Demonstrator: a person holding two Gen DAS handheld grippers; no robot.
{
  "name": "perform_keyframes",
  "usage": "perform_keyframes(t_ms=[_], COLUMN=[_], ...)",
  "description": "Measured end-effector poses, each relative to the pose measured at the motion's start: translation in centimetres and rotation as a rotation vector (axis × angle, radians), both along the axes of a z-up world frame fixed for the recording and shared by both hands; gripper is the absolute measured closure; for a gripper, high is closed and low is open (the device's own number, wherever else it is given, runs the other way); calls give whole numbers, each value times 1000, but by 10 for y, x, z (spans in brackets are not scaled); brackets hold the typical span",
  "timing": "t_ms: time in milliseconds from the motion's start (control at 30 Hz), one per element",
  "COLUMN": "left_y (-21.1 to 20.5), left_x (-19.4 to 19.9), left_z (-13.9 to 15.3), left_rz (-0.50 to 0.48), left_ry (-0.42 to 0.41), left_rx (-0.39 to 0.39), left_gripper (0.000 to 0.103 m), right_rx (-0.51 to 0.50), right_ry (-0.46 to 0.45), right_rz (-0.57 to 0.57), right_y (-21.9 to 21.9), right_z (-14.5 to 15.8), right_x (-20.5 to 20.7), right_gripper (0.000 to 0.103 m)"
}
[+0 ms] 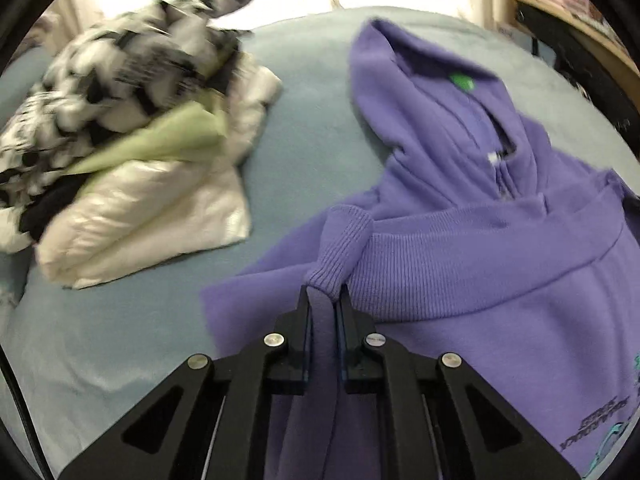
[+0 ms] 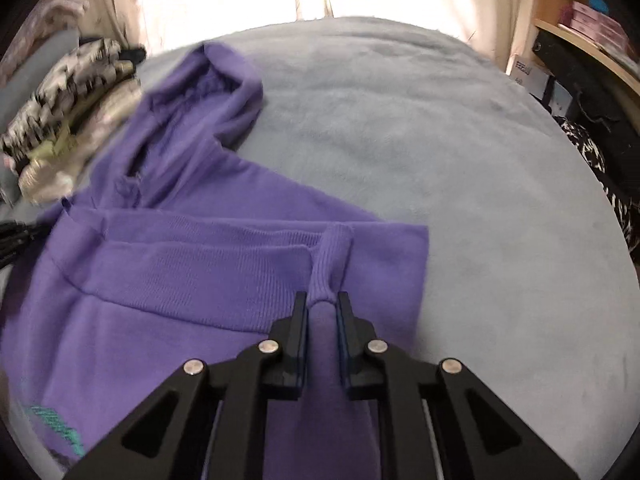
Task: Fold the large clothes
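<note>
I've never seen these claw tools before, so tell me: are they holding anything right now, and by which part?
Yes. Both are clamped on the purple hoodie. The left gripper pinches a bunched fold of its ribbed band; the right gripper pinches another bunch of ribbing.

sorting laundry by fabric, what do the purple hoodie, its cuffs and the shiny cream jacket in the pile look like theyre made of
Purple hoodie: matte, soft knit, probably cotton fleece; no sheen.
Cuffs: ribbed knit, fine parallel ridges; the left claw is shut on one.
Cream jacket: glossy, puffy, likely nylon or polyester shell; bright highlights.

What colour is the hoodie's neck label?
Green, on the purple hoodie's neck label; clearest in the left wrist view.
</note>
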State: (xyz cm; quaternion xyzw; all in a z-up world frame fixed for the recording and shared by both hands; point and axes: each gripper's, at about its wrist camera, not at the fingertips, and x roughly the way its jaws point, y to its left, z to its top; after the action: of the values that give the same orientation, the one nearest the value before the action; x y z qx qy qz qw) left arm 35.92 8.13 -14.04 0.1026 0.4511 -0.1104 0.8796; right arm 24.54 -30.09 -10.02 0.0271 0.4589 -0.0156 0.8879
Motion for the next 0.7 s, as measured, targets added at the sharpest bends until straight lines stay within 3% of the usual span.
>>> perform_keyframes(t_ms=[233,333,433,567,700], left_y=[28,38,47,55,56], left_x=[-27,-17,4,23,19], left_z=[54,51,28,-29,-30], left_rz=[109,171,233,321,310], left_ry=[-144,-132,-55,70,50], left_rx=[-146,-208,-264,-305,-310], left_gripper=[96,96,96,93,88], right_rx=[83,87,58,18,30], right_ry=[-196,-212,-154,24,5], right_rz=[-45,-72,-105,-135,-136], right_y=[-11,-9,-6,-4,-5], right_z=[58,62,40,-26,-31], right_x=[-23,-7,24,59,58], right_gripper=[92,92,92,92,89])
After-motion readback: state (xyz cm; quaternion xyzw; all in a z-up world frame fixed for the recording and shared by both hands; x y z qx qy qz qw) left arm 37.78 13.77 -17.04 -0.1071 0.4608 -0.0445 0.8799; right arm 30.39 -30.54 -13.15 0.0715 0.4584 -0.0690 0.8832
